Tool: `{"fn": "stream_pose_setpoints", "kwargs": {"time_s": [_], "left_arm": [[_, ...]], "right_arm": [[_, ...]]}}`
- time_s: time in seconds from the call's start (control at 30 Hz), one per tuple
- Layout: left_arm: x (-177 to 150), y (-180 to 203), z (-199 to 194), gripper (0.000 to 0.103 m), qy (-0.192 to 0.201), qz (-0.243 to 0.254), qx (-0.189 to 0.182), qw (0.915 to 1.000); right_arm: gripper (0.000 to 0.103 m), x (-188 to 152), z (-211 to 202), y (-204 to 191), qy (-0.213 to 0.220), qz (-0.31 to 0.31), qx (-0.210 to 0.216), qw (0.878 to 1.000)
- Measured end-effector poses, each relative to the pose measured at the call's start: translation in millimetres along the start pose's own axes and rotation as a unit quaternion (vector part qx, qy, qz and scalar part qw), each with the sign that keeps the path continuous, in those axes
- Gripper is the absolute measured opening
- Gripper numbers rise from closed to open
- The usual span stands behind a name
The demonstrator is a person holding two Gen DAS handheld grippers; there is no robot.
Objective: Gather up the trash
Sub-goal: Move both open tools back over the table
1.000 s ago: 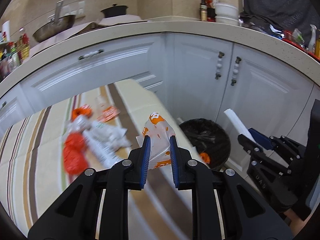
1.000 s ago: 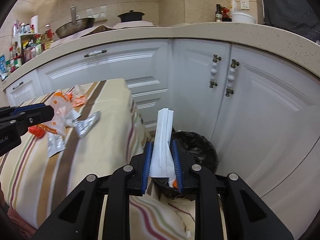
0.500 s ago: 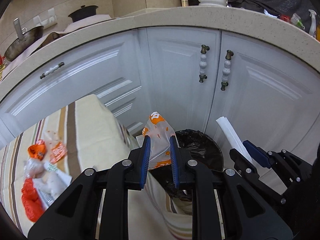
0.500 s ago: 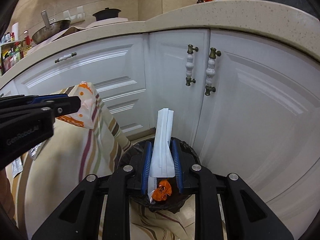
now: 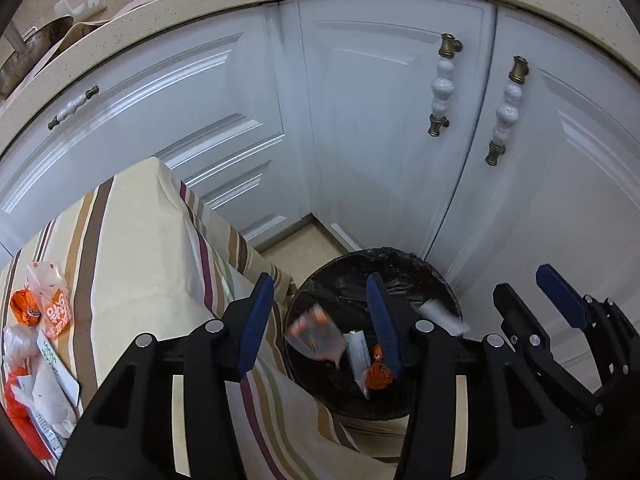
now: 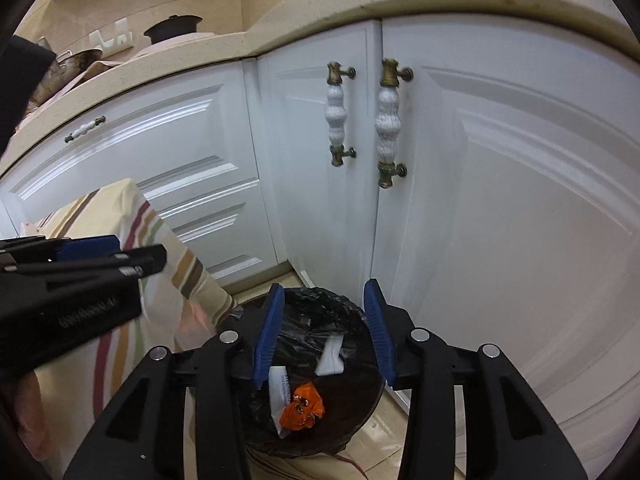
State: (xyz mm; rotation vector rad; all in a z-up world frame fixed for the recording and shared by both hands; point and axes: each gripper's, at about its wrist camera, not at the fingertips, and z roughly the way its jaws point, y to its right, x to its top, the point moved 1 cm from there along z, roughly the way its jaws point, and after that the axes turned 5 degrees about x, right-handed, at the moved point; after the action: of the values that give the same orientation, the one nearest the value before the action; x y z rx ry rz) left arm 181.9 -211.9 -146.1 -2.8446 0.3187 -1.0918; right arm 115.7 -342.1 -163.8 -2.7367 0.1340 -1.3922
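A round bin lined with a black bag (image 5: pixel 400 268) (image 6: pixel 352 404) stands on the floor below both grippers. My left gripper (image 5: pixel 320 316) is open over it; the orange-dotted clear wrapper (image 5: pixel 316 338) is falling, blurred, between its fingers. My right gripper (image 6: pixel 324 328) is open above the bin; the white folded paper (image 6: pixel 330 356) lies inside. An orange wrapper (image 6: pixel 302 406) and a white packet (image 6: pixel 280 390) also lie in the bin. More trash (image 5: pixel 40 320) lies on the striped tablecloth at the left.
White cabinet doors with ceramic handles (image 6: pixel 386 120) stand right behind the bin. The striped tablecloth's corner (image 5: pixel 160 240) hangs against the bin's left side. My right gripper shows at the right of the left wrist view (image 5: pixel 536 292).
Both grippers moved from the table to above the bin and opened. The dotted wrapper and the white paper left the fingers and dropped toward the bin.
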Motion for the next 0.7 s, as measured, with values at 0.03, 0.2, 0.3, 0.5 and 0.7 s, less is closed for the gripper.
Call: {"fn": "stream_pose_setpoints", "kwargs": {"time_s": [0.03, 0.2, 0.3, 0.5, 0.7], "left_arm": [[0.5, -0.1, 0.3, 0.048, 0.0, 0.002, 0.0, 1.0], [2.0, -7.4, -6.0, 0.049, 0.006, 0.0, -0.006, 1.0], [2.3, -15.0, -17.1, 0.05, 0.01, -0.009, -0.012, 0.9998], [-8.7, -45.7, -58.1, 0.057, 0.036, -0.019, -0.013, 0.9991], [-32.9, -102.4, -94.5, 0.058, 0.047, -0.049, 0.013, 0.9976]], "right_arm": [[0.042, -0.7, -0.1, 0.8, -0.001, 0.001, -0.002, 1.0], [0.043, -0.7, -6.6, 3.0, -0.001, 0.002, -0.007, 1.0], [0.043, -0.1, -17.5, 0.3, 0.003, 0.006, -0.008, 1.0], [0.046, 4.3, -41.3, -23.1, 0.017, 0.0, 0.005, 1.0], [0.047, 3.3, -57.9, -71.9, 0.021, -0.014, 0.05, 0.998]]}}
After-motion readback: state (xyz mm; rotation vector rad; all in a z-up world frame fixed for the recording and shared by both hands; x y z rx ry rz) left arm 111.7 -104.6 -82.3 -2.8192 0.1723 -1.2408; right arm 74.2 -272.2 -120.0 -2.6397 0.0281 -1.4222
